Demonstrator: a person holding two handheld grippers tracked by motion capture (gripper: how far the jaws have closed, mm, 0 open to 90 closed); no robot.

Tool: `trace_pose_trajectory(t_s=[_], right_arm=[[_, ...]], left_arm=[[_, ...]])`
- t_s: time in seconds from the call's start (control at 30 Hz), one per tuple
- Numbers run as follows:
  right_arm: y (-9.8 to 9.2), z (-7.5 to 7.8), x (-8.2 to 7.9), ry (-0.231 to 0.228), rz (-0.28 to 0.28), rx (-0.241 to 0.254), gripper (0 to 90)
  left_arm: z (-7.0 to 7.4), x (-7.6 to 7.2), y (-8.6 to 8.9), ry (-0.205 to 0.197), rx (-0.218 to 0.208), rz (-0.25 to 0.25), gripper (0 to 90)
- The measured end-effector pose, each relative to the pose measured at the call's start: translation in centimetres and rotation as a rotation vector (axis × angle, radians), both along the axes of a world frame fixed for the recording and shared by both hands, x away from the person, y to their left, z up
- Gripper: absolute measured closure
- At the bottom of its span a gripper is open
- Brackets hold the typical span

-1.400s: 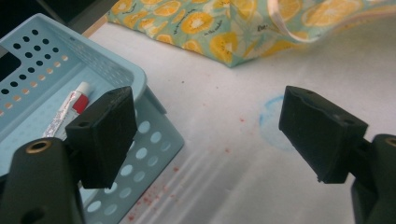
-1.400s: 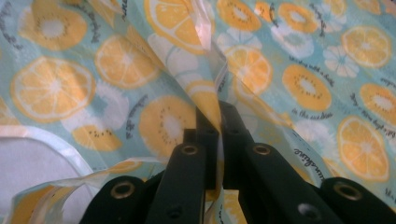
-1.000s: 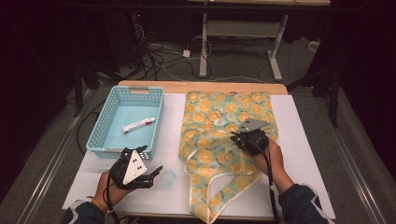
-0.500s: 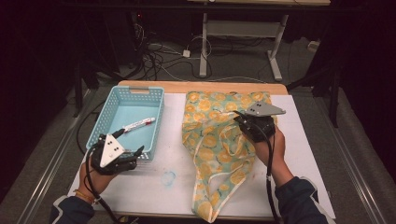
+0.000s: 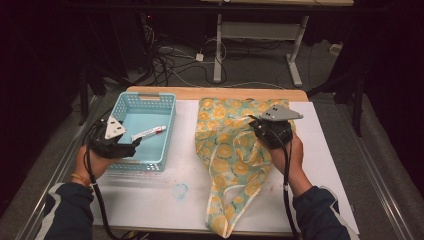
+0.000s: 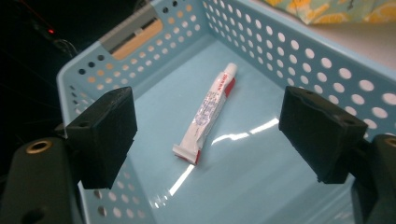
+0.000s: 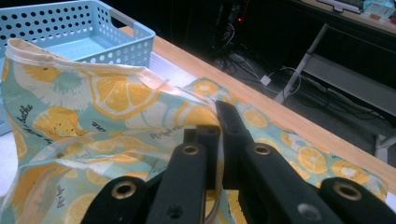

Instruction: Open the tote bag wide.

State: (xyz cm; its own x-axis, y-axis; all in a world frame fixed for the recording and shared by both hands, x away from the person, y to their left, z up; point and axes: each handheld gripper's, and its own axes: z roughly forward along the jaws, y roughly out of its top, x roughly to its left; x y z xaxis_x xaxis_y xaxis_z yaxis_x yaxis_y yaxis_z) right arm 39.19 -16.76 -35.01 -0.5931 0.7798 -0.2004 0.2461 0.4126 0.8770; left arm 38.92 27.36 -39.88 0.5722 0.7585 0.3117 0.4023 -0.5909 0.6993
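Blue perforated basket (image 6: 322,60) holding a toothpaste tube (image 6: 208,114) beneath the released left gripper (image 6: 210,135); right gripper (image 7: 219,135) clenched on the lemon-print bag (image 7: 93,107).

Tube (image 6: 207,116) in basket (image 5: 165,107), bag (image 5: 227,150) to its right.

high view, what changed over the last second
The left gripper moved from the table's near edge up to the basket, jaws open over the tube. The right gripper, shut on the bag, drew its edge away from the person and lifted it, so the bag bunched narrower. The basket and tube stayed put.
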Motion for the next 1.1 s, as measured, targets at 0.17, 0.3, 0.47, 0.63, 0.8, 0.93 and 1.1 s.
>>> trace_pose_trajectory(t_s=[0.17,0.3,0.47,0.63,0.8,0.93,1.1], right_arm=[[0.0,0.3,0.5,0.003,-0.006,-0.001,90.0],[-0.1,1.1,0.7,-0.002,-0.009,0.011,90.0],[0.3,1.3,0.7,0.001,0.010,0.004,90.0],[0.3,0.9,1.0,0.018,0.023,0.007,90.0],[0.3,0.9,1.0,0.024,0.032,0.013,90.0],[0.5,0.8,0.6,0.029,0.048,0.009,90.0],[1.2,0.9,-0.5,0.045,0.084,-0.006,89.9]], left_arm=[[-0.5,2.9,-1.5,0.103,0.059,-0.019,18.1],[-2.0,5.9,-2.2,0.211,0.110,-0.003,18.3],[-4.0,8.8,-2.9,0.305,0.190,0.029,19.4],[-5.5,10.8,-2.4,0.410,0.187,0.053,23.8],[-5.9,11.4,-1.8,0.469,0.113,0.027,40.4],[-5.7,11.3,-1.7,0.518,0.090,-0.033,64.1],[-5.5,11.1,-2.2,0.509,0.127,-0.027,69.5]])
